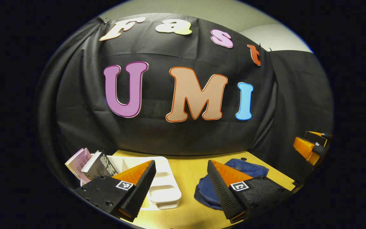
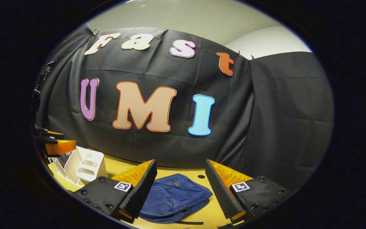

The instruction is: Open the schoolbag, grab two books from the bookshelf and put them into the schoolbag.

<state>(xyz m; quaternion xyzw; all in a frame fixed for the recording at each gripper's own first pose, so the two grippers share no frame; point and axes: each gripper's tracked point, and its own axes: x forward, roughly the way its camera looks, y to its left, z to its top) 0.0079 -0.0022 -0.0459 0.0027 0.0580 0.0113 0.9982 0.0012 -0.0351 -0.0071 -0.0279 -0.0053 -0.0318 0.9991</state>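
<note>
Meanwhile both tongs [image 1: 181,173] [image 2: 181,173] gape empty above schoolbag [image 2: 173,197], bookshelf [image 1: 165,187] holding books [image 1: 89,163].

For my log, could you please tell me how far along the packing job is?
Nothing looks done yet. The bag lies flat on the table, apparently closed. Both books stand in the white rack. The left gripper and right gripper are open, holding nothing. Opening and both transfers remain.

Worktop [image 1: 189,171]: yellow wood-look surface, 1 small dark round hole [image 1: 243,158] near its back edge. Black cloth wall [image 1: 176,136] hangs right behind that edge, creased, wrapping around the right side. Pale room wall [image 2: 265,41] visible above the cloth.
</note>
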